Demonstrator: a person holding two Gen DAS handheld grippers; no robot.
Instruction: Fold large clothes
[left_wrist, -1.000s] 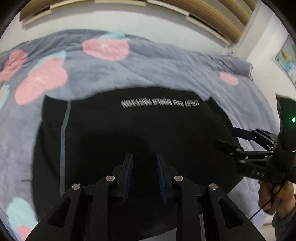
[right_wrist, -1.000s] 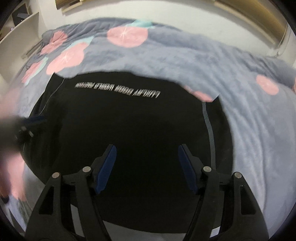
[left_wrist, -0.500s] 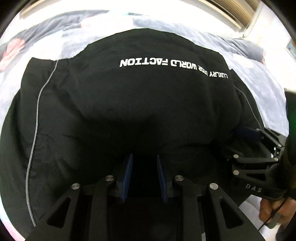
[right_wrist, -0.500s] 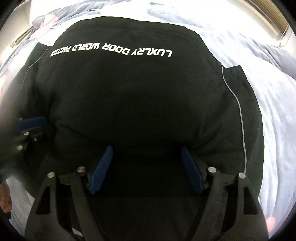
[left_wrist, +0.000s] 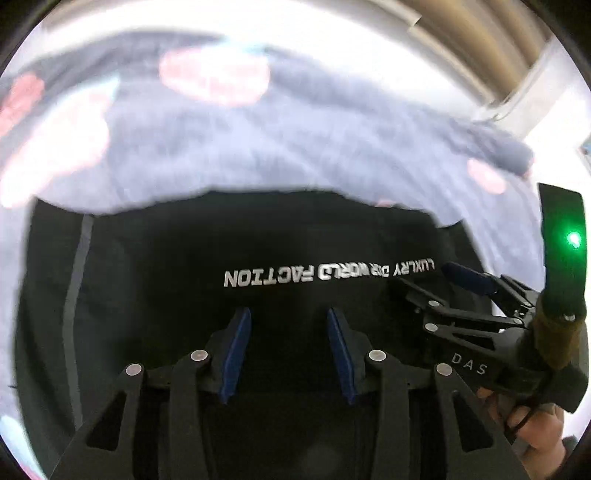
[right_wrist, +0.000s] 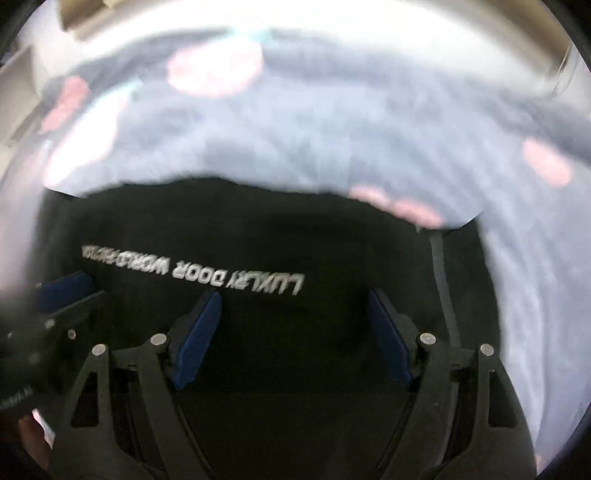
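A large black garment (left_wrist: 177, 258) with white lettering lies on a grey bedspread (left_wrist: 295, 140); it also fills the right wrist view (right_wrist: 258, 229). My left gripper (left_wrist: 288, 325) is open and empty just above the garment's near part. My right gripper (right_wrist: 291, 317) is wide open and empty above the same cloth; it also shows at the right of the left wrist view (left_wrist: 432, 277). A thin grey stripe runs down each side of the garment. Both views are blurred by motion.
The bedspread (right_wrist: 369, 129) has pink and teal patches and stretches beyond the garment. A white wall and wooden slats (left_wrist: 480, 48) lie behind the bed. A hand (left_wrist: 532, 435) holds the right gripper's handle.
Half a second ago both views were close over the garment, filling them; now both grippers have pulled back and the bedspread shows again. The left jaws have opened wider.
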